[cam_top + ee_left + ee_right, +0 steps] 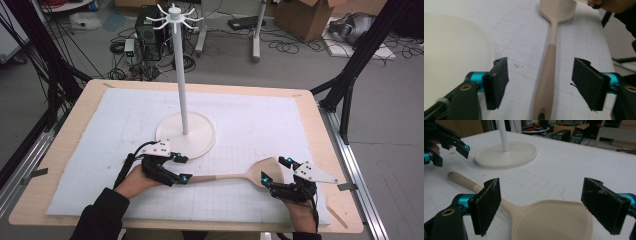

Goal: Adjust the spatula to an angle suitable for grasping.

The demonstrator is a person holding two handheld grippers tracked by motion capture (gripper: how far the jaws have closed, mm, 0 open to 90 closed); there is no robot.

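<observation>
- Spatula (239,176) lies flat on the white mat (260,120) of the desk (75,145), front-centre; blade toward 3 o'clock, handle end toward 9 o'clock, w/ hang hole at the tip in the left gripper view.
- Left tongs (181,169): wide, jaws either side of the handle end, nothing gripped; handle runs up between them in the left gripper view (537,85).
- Right tongs (276,170): wide too, straddling the blade (554,220), no contact seen.
- Hook stand (184,75) stands at approx 12 o'clock from the handle end, base just behind the left tongs; hooks high up the pole.
- Step, as I judge it: pre-grasp, both tongs lined up on the spatula, nothing lifted yet.
- Next move prob. calls for closing on the handle near the end, keeping the hole free, then lifting; right tongs could steady the blade so it doesn't swivel.
- Risk: smooth tapered handle may slip if pinched too close to the tip.
</observation>
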